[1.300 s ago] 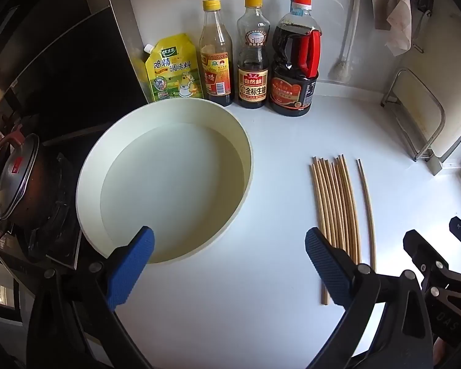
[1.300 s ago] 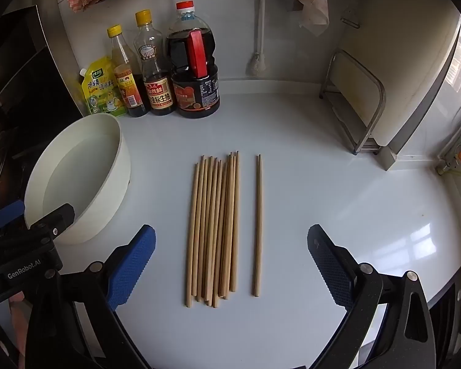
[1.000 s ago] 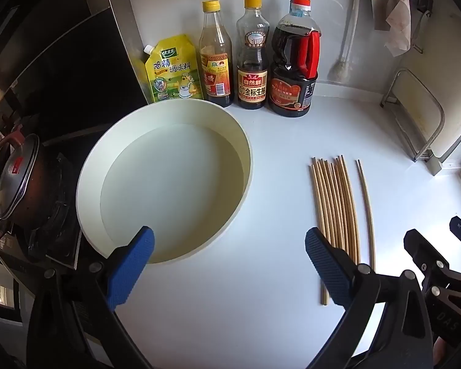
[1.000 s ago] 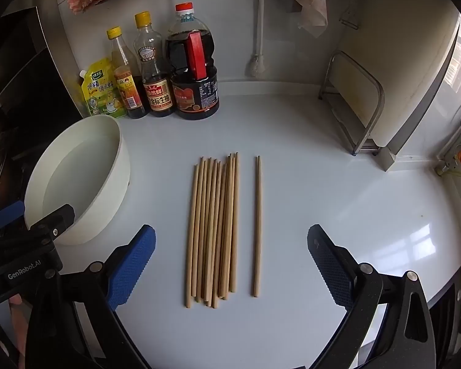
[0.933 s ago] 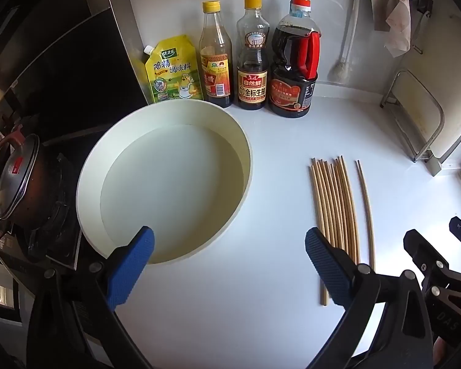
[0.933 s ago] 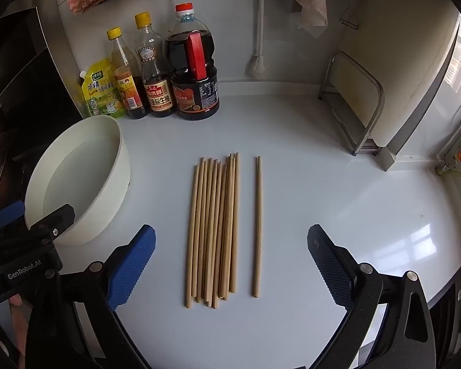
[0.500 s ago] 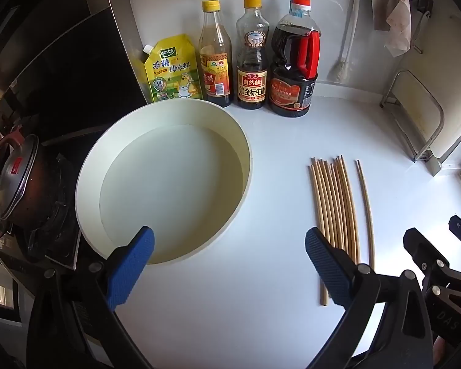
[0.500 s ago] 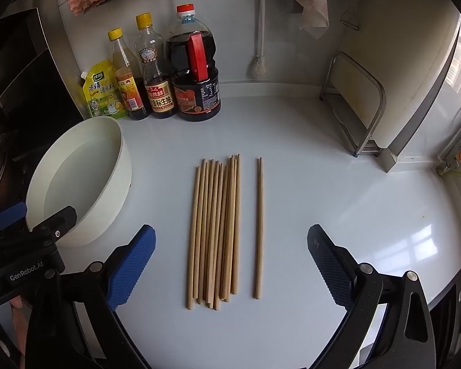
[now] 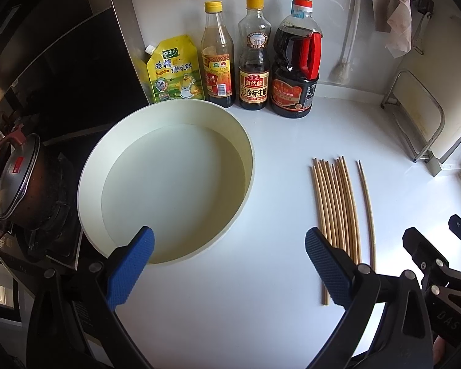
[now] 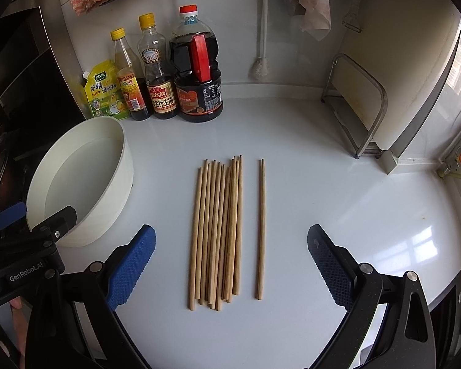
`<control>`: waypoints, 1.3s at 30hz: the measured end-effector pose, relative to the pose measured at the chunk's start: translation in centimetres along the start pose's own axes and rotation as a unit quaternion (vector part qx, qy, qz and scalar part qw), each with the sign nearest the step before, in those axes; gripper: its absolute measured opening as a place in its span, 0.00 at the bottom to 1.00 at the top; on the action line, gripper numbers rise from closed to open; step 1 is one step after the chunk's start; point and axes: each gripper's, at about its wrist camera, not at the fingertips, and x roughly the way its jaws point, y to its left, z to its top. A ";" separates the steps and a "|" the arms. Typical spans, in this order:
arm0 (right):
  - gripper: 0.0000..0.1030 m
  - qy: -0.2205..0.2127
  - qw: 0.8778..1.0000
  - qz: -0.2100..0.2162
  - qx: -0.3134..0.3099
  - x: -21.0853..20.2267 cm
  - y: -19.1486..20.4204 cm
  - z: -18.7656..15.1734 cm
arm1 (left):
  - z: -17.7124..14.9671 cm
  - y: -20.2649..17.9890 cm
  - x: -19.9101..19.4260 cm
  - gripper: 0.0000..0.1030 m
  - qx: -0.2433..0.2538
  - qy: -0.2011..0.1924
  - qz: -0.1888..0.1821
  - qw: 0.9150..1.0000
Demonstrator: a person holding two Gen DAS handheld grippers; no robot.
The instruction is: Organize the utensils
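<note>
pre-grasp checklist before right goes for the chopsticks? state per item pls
1. Right gripper open, empty: ok.
2. Left gripper open, empty: ok.
3. Chopstick bundle flat on counter, between right fingers' line: ok.
4. Single chopstick apart from bundle, graspable alone: ok.
5. White bowl free of objects: ok.
6. Exact count in the bundle: cannot tell, sticks overlap.

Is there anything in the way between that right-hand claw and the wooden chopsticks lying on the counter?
Nothing visible. The right gripper is open, and the chopsticks lie on bare white counter directly ahead between its fingers.
</note>
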 end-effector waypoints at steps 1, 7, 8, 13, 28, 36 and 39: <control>0.92 0.001 1.000 0.000 0.000 0.0 0.0 0.0 | 0.0 0.0 0.0 0.94 0.000 0.000 0.000 1.000; 0.92 0.001 1.000 0.000 0.001 0.0 0.0 -0.1 | 0.0 0.1 -0.2 0.94 0.000 -0.002 0.000 1.000; 0.92 0.000 1.000 0.000 0.001 0.0 0.0 0.0 | 0.0 0.1 -0.2 0.94 0.000 -0.002 0.000 1.000; 0.92 -0.001 1.000 0.000 0.000 -0.1 0.0 -0.1 | 0.0 0.1 -0.3 0.94 -0.001 -0.003 0.001 1.000; 0.92 -0.001 1.000 0.000 0.001 -0.3 -0.3 -0.1 | 0.1 0.0 -0.5 0.94 0.000 -0.004 0.001 1.000; 0.92 0.000 1.000 0.000 0.002 -0.3 -0.3 -0.1 | 0.1 0.0 -0.6 0.94 0.000 -0.004 0.001 1.000; 0.92 0.000 1.000 0.000 0.002 -0.2 -0.3 -0.1 | 0.1 -0.1 -0.6 0.94 0.000 -0.003 0.002 1.000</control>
